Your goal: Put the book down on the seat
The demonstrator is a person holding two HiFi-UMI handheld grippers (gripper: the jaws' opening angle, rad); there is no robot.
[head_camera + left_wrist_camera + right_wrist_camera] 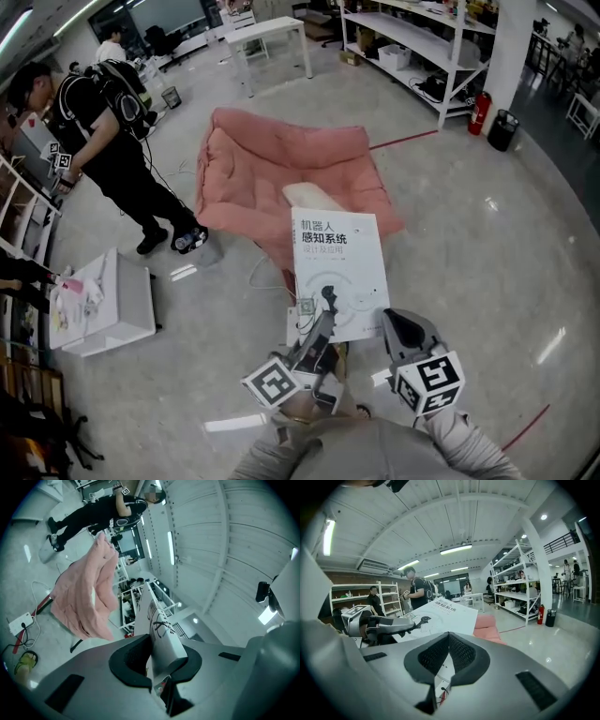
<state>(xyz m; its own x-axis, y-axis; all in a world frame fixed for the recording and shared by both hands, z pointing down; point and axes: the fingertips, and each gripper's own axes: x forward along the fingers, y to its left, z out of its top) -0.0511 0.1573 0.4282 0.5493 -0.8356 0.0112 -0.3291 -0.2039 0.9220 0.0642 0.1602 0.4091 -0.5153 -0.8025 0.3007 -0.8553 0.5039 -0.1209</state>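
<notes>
A white book (337,272) with Chinese print on its cover hangs flat above the floor, in front of the pink cushioned seat (281,169). My left gripper (325,305) is shut on the book's near edge; in the left gripper view the book (161,625) stands clamped between the black pads (129,660). My right gripper (396,323) hovers just off the book's near right corner, touching nothing. In the right gripper view its jaws (449,639) meet with nothing between them, while the book (440,616) and the pink seat (487,623) lie beyond.
A person in black (112,141) stands left of the seat. A white box (112,300) sits on the floor at left. A white table (267,37), metal shelves (422,47) and a fire extinguisher (479,111) stand further back. Cables (262,272) trail under the seat.
</notes>
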